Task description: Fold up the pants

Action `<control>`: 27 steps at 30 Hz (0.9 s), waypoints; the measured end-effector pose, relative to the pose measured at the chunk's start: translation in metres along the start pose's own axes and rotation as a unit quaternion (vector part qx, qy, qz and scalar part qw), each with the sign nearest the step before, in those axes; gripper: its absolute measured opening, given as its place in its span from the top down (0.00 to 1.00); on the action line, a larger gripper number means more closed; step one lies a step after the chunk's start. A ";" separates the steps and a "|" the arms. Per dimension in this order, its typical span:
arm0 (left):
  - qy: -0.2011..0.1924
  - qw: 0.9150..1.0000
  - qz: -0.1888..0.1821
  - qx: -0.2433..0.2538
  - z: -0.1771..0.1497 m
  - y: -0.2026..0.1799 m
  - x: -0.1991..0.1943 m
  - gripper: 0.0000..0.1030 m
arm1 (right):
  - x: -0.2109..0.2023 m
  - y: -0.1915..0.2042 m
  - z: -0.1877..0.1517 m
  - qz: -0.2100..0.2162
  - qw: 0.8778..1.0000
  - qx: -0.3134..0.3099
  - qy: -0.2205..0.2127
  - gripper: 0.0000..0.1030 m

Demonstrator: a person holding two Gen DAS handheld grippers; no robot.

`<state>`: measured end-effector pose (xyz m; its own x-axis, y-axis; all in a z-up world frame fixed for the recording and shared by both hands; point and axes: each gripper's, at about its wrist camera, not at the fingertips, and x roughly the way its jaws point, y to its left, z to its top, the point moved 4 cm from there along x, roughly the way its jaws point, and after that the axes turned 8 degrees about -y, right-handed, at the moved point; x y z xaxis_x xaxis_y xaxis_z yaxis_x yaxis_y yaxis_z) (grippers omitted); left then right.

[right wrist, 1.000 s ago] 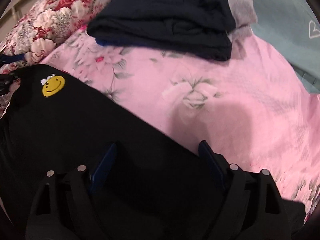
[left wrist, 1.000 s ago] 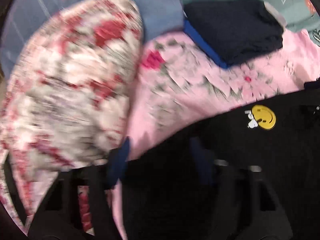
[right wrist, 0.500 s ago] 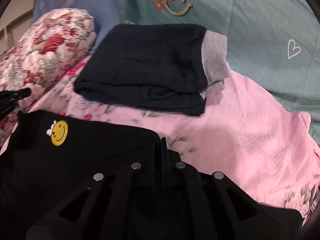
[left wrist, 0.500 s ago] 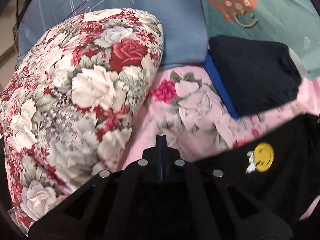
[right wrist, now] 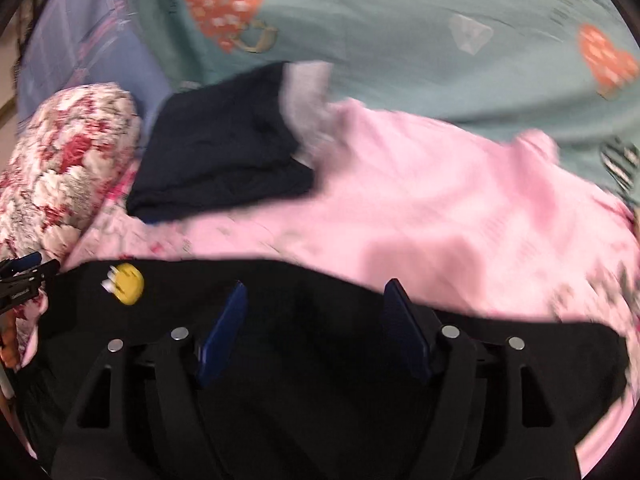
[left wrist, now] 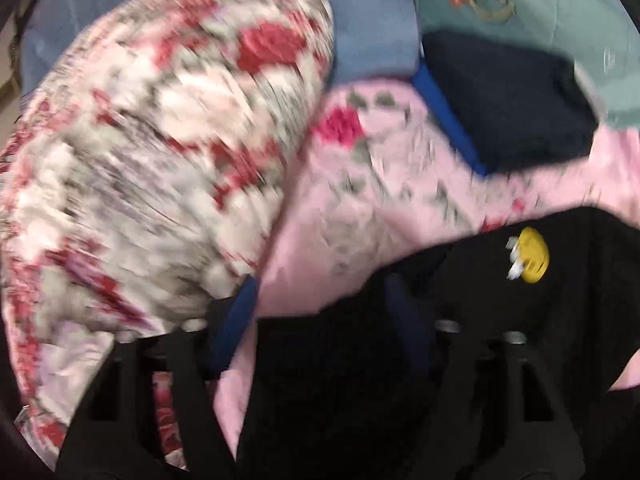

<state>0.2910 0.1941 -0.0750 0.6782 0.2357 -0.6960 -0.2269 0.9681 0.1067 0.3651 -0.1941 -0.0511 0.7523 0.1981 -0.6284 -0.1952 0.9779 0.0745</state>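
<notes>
Left wrist view, badly smeared by motion: the left tool (left wrist: 324,312) has its jaws partway apart and opening. One blue pad sits at the foot of the floral pillow (left wrist: 160,160), the other is dim against dark cloth. The black pants (left wrist: 500,320) lie under and to the right of this tool, their near edge running from between the jaws out toward the right, with the yellow smiley patch (left wrist: 530,256) a little ahead and to the right. Whether cloth is actually between the pads I cannot tell; nothing looks pinched. Beyond the tool are the pink floral bedsheet (left wrist: 380,208) and, farther right, a folded dark garment (left wrist: 508,112).

Right wrist view: the right tool (right wrist: 316,320) stands wide and is opening, both blue pads clear, with nothing gripped. The pants spread directly beneath it, the far edge running left to right just ahead of the fingertips. The patch is to its left, near the tip of the left tool (right wrist: 24,276) at the frame's edge. The dark folded garment (right wrist: 224,140) lies well ahead on the sheet (right wrist: 440,200).

The pants' long axis seems to run across both tools, so each hand is near its own end. The next fold probably depends on regripping that far edge.
</notes>
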 end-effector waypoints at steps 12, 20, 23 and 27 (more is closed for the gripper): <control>0.008 0.998 -0.034 0.047 -0.006 -0.019 0.003 0.62 | -0.094 -0.144 -0.094 -0.088 0.983 0.160 0.007 0.30; 0.023 0.998 -0.047 0.045 -0.017 -0.014 0.005 0.46 | -0.089 -0.129 -0.098 -0.057 0.982 0.179 -0.012 0.29; 0.008 0.997 -0.046 0.059 -0.016 -0.016 0.011 0.47 | -0.079 -0.119 -0.102 -0.043 0.982 0.184 -0.006 0.29; -0.003 0.995 -0.066 0.074 -0.015 -0.019 0.013 0.86 | -0.077 -0.110 -0.103 -0.032 0.984 0.173 -0.007 0.29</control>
<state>0.2938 0.1775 -0.0965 0.6997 0.1062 -0.7065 -0.0301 0.9924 0.1193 0.2634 -0.3234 -0.0903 0.7654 0.1341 -0.6294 0.0764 0.9522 0.2958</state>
